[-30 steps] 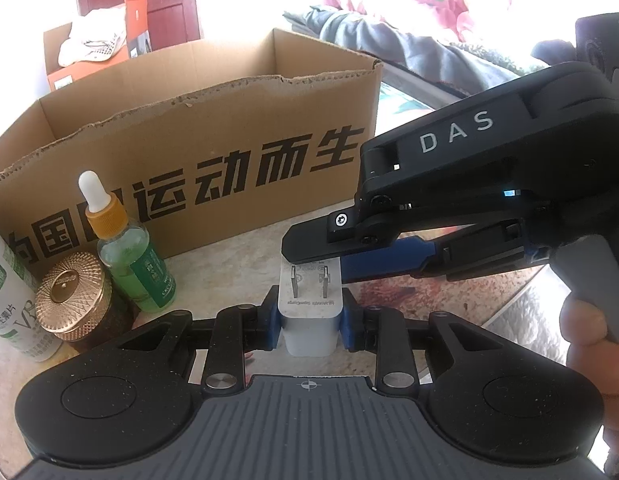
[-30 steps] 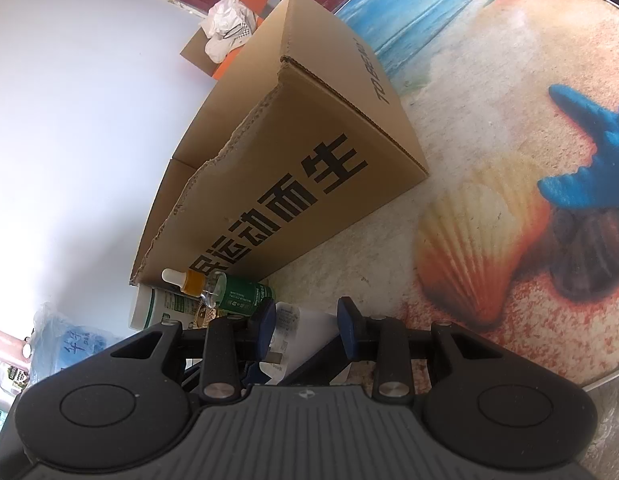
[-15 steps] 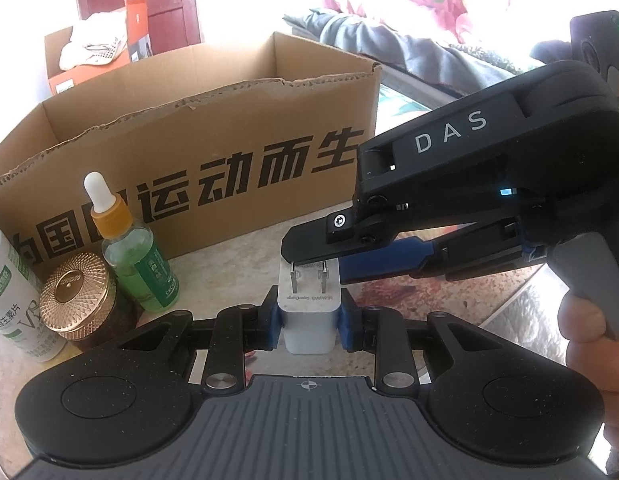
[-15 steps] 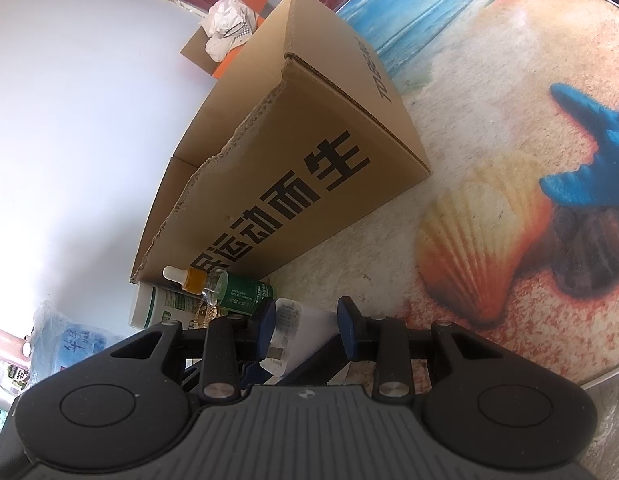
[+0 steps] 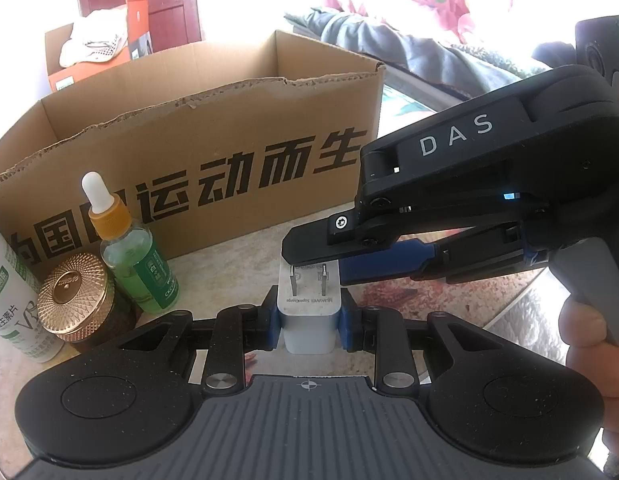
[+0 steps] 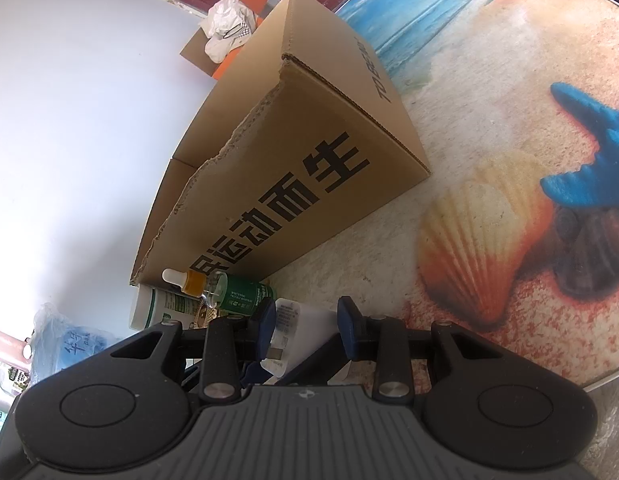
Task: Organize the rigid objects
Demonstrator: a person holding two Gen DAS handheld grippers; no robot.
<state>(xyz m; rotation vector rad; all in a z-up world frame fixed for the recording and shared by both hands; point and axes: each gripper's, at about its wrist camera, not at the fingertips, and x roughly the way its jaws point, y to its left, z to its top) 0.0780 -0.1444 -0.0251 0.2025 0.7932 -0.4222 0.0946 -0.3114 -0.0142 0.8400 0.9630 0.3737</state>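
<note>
A white plug charger (image 5: 309, 316) with two metal prongs is clamped between my left gripper's (image 5: 308, 320) blue pads, just above the table. My right gripper (image 5: 309, 250) reaches in from the right; in its own view its blue pads stand on either side of the charger (image 6: 299, 320) with gaps showing, so my right gripper (image 6: 307, 320) is open around it. An open cardboard box (image 5: 213, 152) with black characters stands right behind; it also shows in the right wrist view (image 6: 309, 168).
Left of the charger stand a green dropper bottle (image 5: 137, 264), a jar with a gold lid (image 5: 75, 296) and a white bottle (image 5: 9, 300). The tabletop (image 6: 509, 152) has a beach print and a rim at the right. An orange box (image 5: 93, 48) sits behind.
The view has shifted slightly; the bottles sit a little further right in the left wrist view. Both grippers stay at the charger, the right one a touch closer around it.
</note>
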